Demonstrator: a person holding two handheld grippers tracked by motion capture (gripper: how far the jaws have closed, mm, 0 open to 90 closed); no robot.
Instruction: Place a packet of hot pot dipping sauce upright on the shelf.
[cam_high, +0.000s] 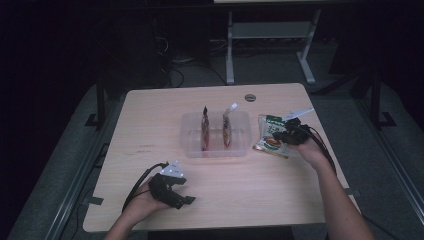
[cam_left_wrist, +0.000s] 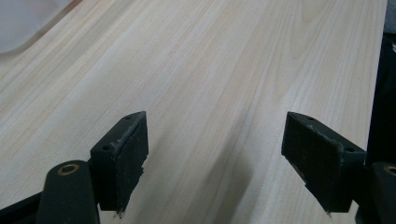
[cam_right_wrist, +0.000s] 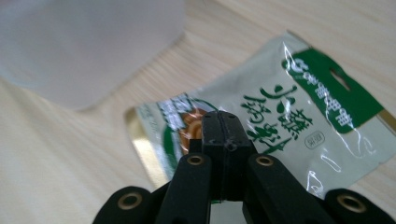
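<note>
Resting near the table's (cam_high: 150, 130) front edge, the left gripper (cam_high: 175, 192) is idling with its jaws spread wide over bare wood. Farther off, the right gripper (cam_right_wrist: 219, 122) is pinching the green-and-white snack packet (cam_right_wrist: 280, 116), jaws together on its lower edge, beside the clear plastic bin (cam_high: 192, 135) where two pouches are standing. That packet is looking light, limp and slick, likely sagging when lifted; gripping the flat sealed border seems safest.
</note>
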